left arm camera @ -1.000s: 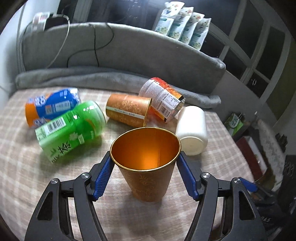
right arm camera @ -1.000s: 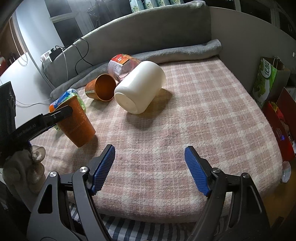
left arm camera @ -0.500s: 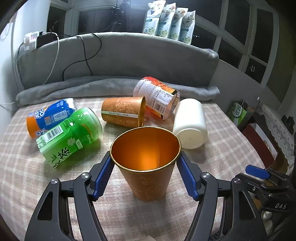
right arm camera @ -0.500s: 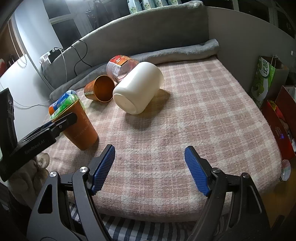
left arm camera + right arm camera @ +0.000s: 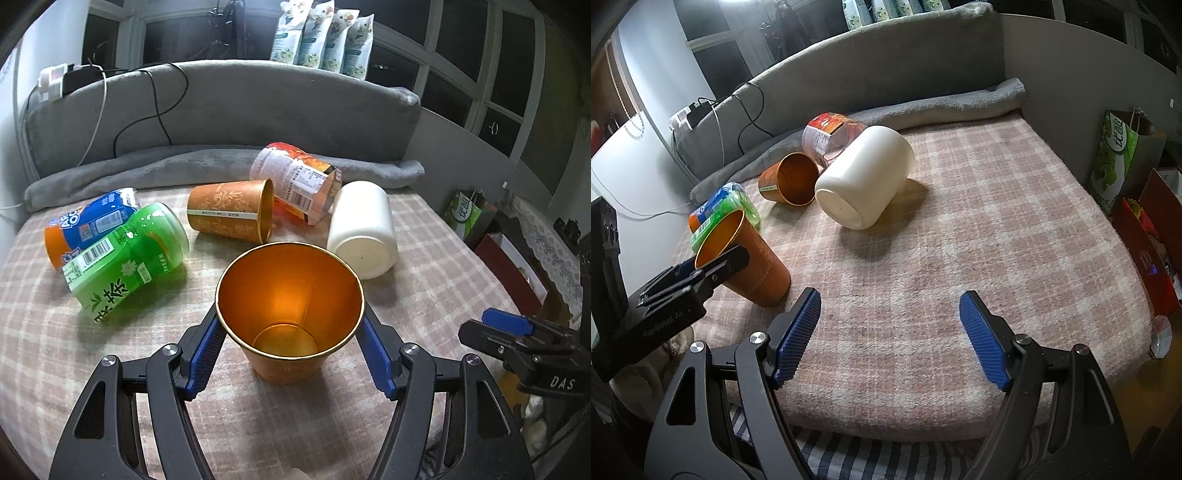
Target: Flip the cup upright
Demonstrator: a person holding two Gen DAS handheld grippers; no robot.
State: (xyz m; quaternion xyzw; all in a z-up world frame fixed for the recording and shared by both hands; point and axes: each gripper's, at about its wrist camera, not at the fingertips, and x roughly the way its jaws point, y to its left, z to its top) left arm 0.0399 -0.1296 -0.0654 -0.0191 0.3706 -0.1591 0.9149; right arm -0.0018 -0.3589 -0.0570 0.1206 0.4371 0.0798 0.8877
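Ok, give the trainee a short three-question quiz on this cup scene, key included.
1. True or false: the orange cup between the left gripper jaws stands mouth up.
2. Which cup lies nearest the right gripper? A) white cup B) green cup C) blue cup
3. Fill in: the second orange cup lies on its ____.

Key: 1 true; 2 A; 3 side.

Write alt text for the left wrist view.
The left gripper clasps an upright orange cup on a plaid-covered bed, mouth open toward the camera. Behind it lie a second orange cup, a white cup, and a green bottle, all on their sides.
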